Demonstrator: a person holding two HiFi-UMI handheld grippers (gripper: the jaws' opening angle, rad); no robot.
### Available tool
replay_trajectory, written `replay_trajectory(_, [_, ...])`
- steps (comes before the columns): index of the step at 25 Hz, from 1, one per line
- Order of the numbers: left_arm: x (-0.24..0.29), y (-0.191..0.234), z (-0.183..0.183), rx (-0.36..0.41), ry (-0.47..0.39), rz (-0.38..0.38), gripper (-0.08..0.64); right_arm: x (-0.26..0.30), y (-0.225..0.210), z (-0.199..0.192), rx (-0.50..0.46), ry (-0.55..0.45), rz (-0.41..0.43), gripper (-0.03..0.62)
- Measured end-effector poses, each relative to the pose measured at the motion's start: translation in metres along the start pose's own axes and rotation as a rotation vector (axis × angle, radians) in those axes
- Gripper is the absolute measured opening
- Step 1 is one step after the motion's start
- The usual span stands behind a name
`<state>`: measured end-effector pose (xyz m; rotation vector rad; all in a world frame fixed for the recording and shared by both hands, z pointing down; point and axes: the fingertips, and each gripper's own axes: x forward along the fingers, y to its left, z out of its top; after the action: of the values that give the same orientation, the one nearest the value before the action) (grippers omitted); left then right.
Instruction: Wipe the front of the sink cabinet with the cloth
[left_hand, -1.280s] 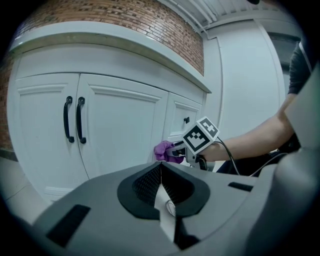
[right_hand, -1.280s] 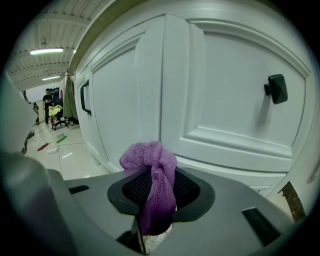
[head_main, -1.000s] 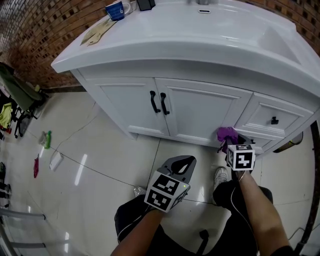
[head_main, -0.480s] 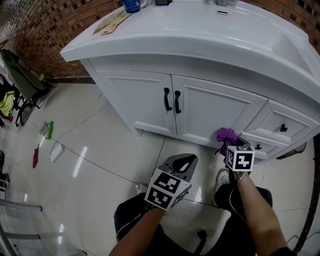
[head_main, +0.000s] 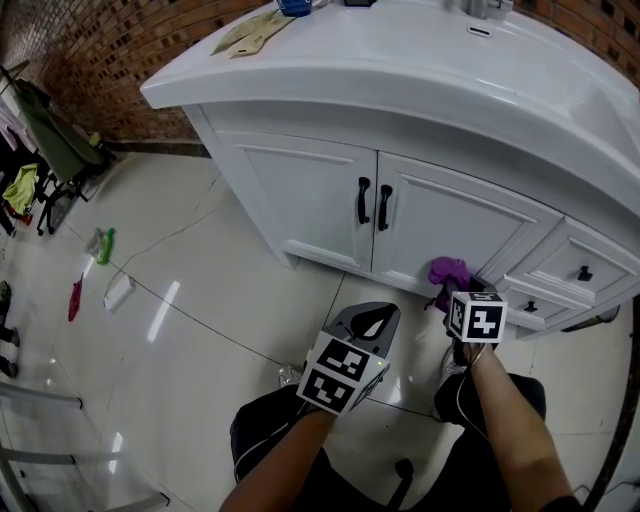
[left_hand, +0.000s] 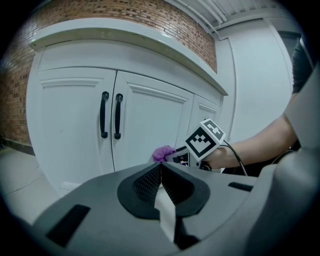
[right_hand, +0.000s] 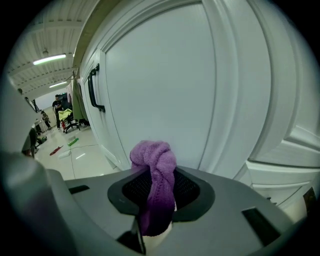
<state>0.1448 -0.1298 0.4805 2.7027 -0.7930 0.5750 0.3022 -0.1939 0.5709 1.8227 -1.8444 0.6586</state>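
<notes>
Tiled floor (head_main: 200, 300), white panelled sink cabinet (head_main: 300, 195) | my right gripper (right_hand: 152, 205) clamps the bunched purple knitted cloth (right_hand: 152, 162) by the lower edge of the right door (head_main: 455, 220) — wiping step, I judge; next I press and sweep | left gripper (left_hand: 161, 182) closed, empty.

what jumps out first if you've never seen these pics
The purple cloth bunched in the right tongs, held low and close to the white cabinet door. Next come the two black handles where the doors meet, and the left tongs, shut and empty, hovering above the floor tiles.
</notes>
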Motion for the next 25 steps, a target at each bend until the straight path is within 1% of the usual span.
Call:
replay_trajectory(6, [0.002, 0.017, 0.002, 0.013, 0.001, 0.021, 0.005, 0.013, 0.028, 0.009, -0.015, 0.004, 0.039, 0.11])
replay_trajectory(11, [0.0, 0.031, 0.0, 0.019, -0.023, 0.034, 0.005, 0.022, 0.05, 0.017, -0.033, 0.003, 0.067, 0.11])
replay_trajectory(14, [-0.002, 0.038, 0.001, 0.035, -0.054, 0.043, 0.005, 0.028, 0.063, 0.022, -0.044, 0.001, 0.083, 0.11])
replay_trajectory(20, [-0.016, 0.051, 0.012, 0.076, -0.157, 0.061, 0.005, 0.035, 0.094, 0.039, -0.066, -0.022, 0.116, 0.11])
replay_trajectory(25, [-0.027, 0.06, 0.006, 0.065, -0.169, 0.069, 0.005, 0.041, 0.124, 0.053, -0.076, -0.032, 0.14, 0.11])
